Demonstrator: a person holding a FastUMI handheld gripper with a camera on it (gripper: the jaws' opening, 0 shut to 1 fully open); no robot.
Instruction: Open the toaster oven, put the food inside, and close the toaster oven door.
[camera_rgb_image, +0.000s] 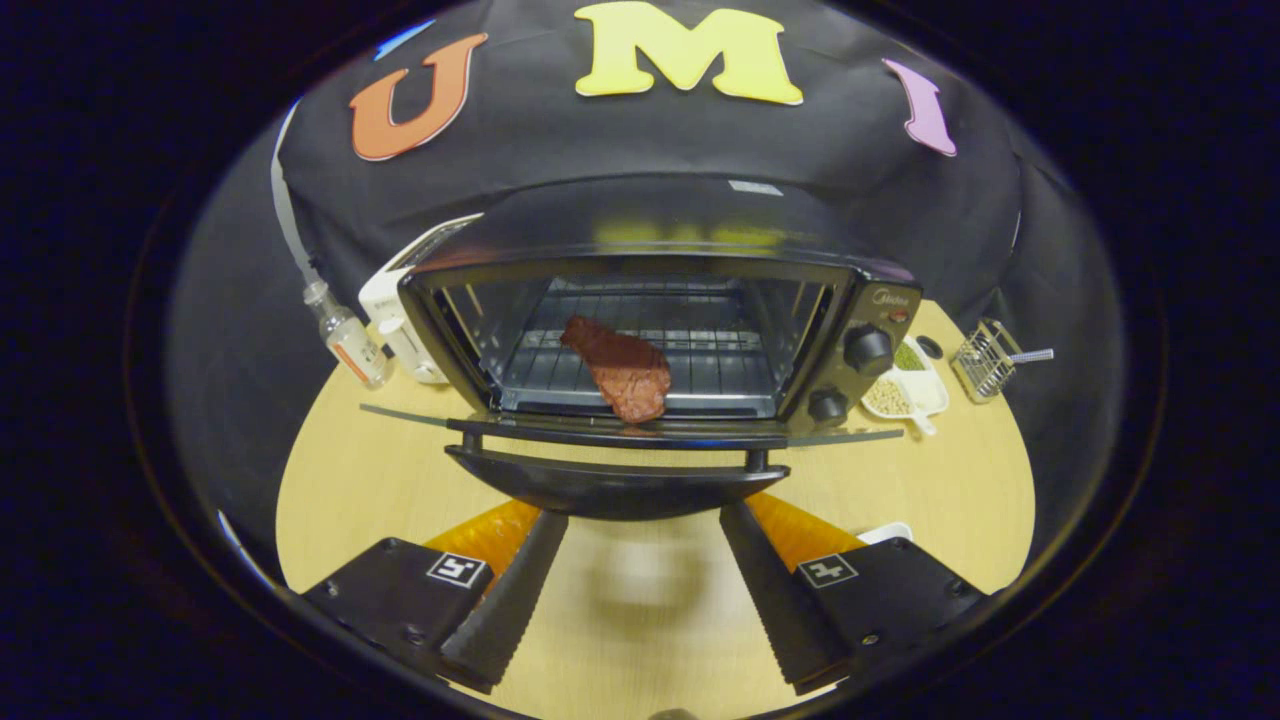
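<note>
Gripper view, near to far: my gripper (643, 580) spread wide and empty over bare worktop (350, 490); just ahead, the lowered door (615, 480) by its handle, free to lift shut next, I judge; beyond, steak (625, 370) on the toaster oven (650, 320) rack.

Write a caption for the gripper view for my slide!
Open gripper faces the toaster oven, door down, meat on its rack.
</note>
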